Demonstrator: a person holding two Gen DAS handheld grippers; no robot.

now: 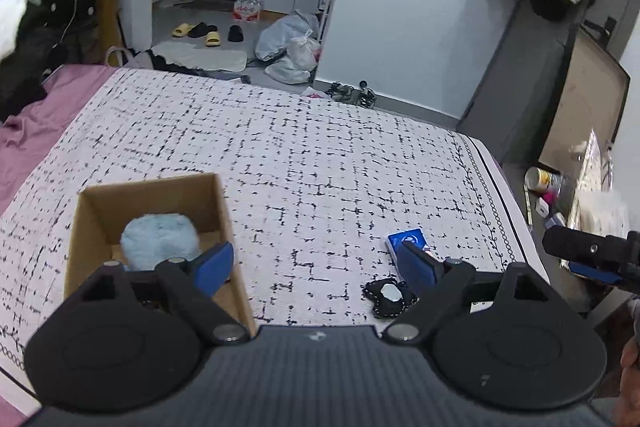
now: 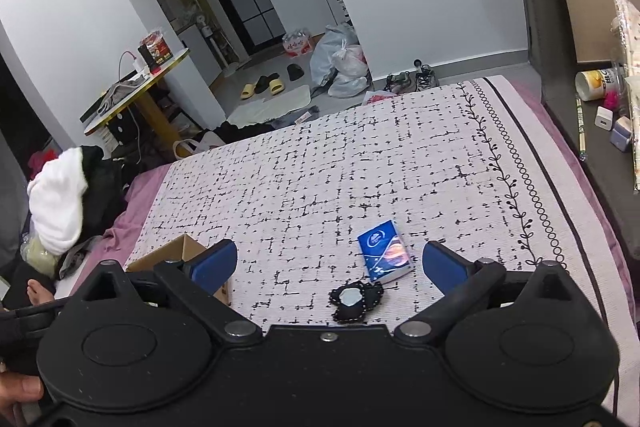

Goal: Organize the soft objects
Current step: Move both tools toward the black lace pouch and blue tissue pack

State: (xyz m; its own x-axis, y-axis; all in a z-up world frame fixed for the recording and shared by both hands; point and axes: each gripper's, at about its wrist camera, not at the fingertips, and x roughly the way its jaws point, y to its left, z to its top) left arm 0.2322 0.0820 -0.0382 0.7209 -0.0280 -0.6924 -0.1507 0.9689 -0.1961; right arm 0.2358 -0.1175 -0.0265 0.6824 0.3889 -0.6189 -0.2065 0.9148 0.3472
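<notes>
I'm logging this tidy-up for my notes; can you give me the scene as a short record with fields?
surface: patterned bedspread
container: cardboard box, open top
in box: light blue fluffy item
on bedspread, loose: blue tissue pack; small black pouch with pale centre
left claw: open, empty
right claw: open, empty

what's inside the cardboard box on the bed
A fluffy light blue soft item lies inside the cardboard box. The box's near end is covered by the left tongs, so anything there cannot be seen.
</notes>
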